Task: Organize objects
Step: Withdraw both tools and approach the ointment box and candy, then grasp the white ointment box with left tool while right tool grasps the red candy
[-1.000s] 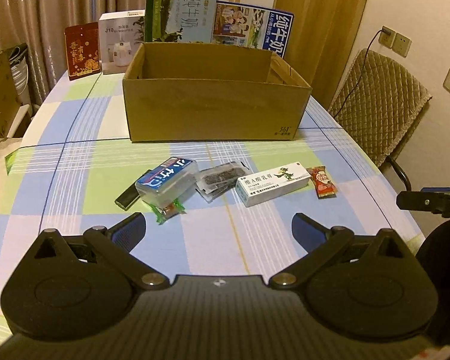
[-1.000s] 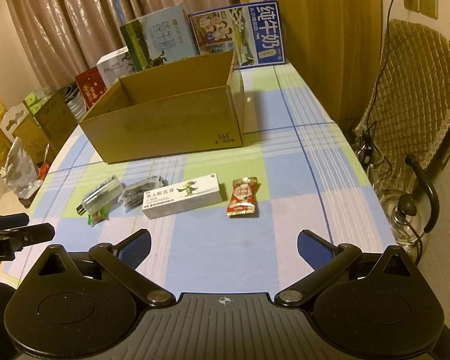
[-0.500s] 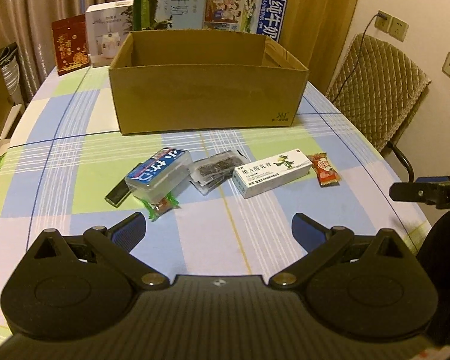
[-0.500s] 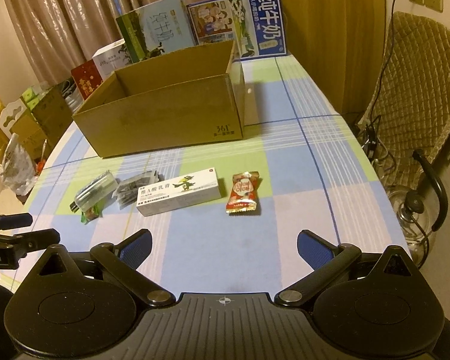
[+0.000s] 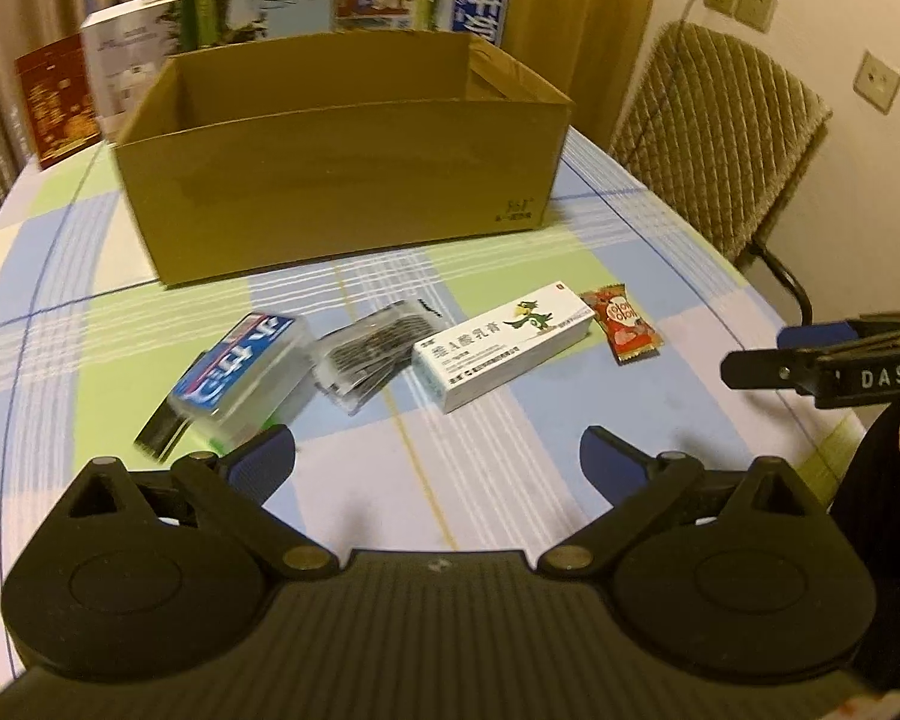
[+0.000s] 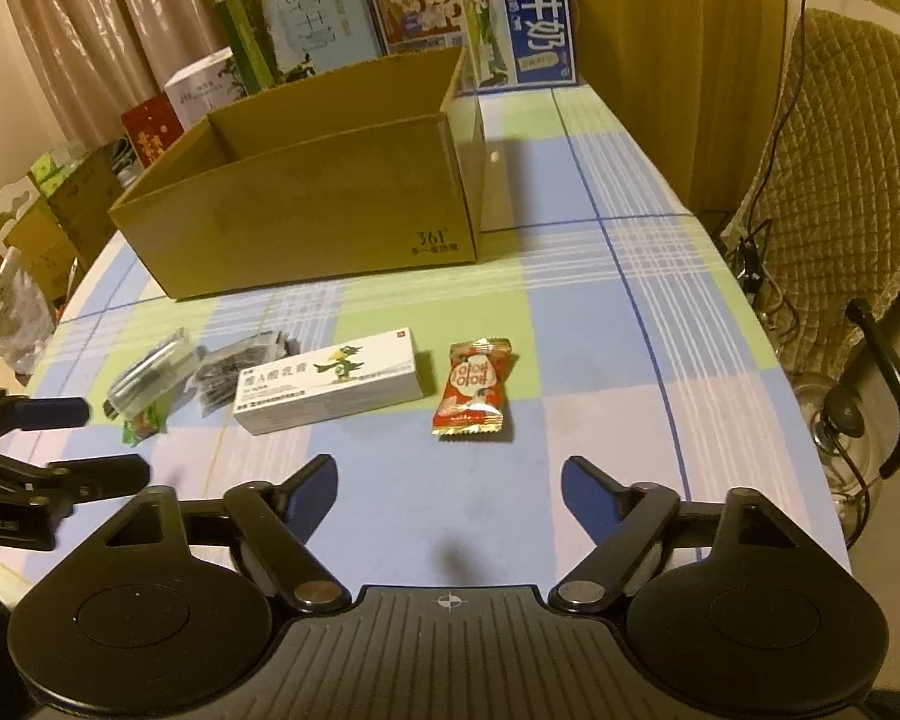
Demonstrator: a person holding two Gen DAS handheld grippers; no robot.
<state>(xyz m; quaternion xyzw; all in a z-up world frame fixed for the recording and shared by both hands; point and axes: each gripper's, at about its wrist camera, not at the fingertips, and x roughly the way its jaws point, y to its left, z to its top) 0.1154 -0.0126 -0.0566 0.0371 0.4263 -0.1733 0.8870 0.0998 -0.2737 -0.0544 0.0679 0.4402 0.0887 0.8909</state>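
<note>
An open cardboard box (image 5: 342, 168) (image 6: 306, 222) stands on the checked tablecloth. In front of it lie, left to right, a clear case with a blue label (image 5: 240, 369) (image 6: 150, 369), a clear packet of dark items (image 5: 375, 348) (image 6: 240, 369), a white ointment carton (image 5: 501, 345) (image 6: 330, 381) and a red candy wrapper (image 5: 621, 321) (image 6: 473, 387). My left gripper (image 5: 438, 462) is open, just short of the case and the packet. My right gripper (image 6: 447, 486) is open, just short of the candy.
Milk cartons (image 6: 474, 18), a white box (image 5: 132, 54) and a red box (image 5: 57, 99) stand behind the cardboard box. A quilted chair (image 6: 840, 180) is at the table's right edge. Bags and boxes (image 6: 24, 240) sit on the floor to the left.
Both grippers have moved forward toward the row of items, which now look larger and closer. Both stay open. The items have not moved.
</note>
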